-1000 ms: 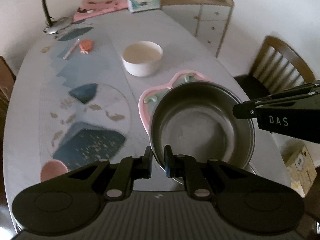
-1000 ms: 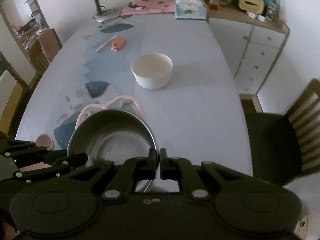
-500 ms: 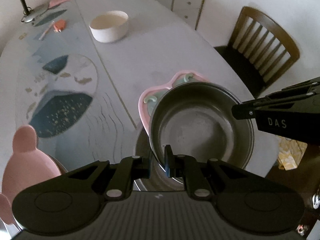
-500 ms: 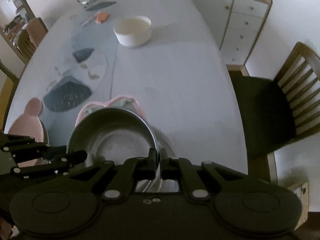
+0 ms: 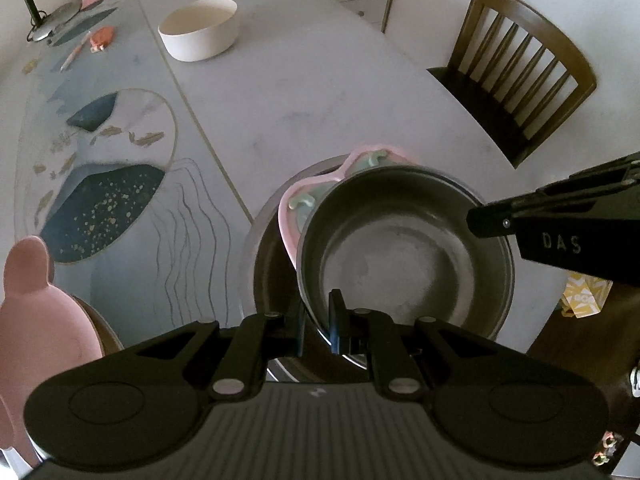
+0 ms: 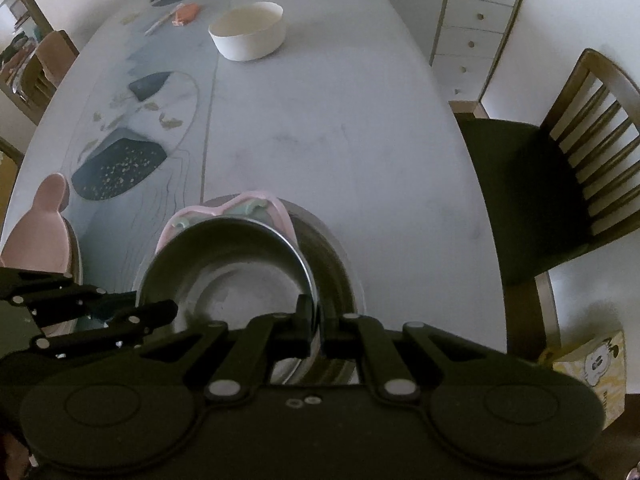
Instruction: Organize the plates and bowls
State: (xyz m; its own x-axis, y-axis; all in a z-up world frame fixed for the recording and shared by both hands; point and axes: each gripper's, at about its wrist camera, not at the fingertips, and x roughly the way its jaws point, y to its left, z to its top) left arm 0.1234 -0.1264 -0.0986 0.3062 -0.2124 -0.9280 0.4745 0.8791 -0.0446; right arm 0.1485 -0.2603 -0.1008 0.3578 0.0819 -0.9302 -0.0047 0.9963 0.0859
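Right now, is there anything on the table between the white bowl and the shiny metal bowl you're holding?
Nothing: the table is bare from the white bowl to the pink plate under the metal bowl, clearest in the right wrist view.

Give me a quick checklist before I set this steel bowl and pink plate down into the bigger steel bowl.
1. Left gripper clamped on steel bowl rim: ok.
2. Right gripper clamped on the opposite rim: ok.
3. Pink plate under the bowl, sticking out on the far side: ok; what holds it, cannot tell.
4. Bigger steel bowl directly below: ok.
5. Load centred over it: not ok, offset.
6. Bigger bowl empty: cannot tell, mostly covered.
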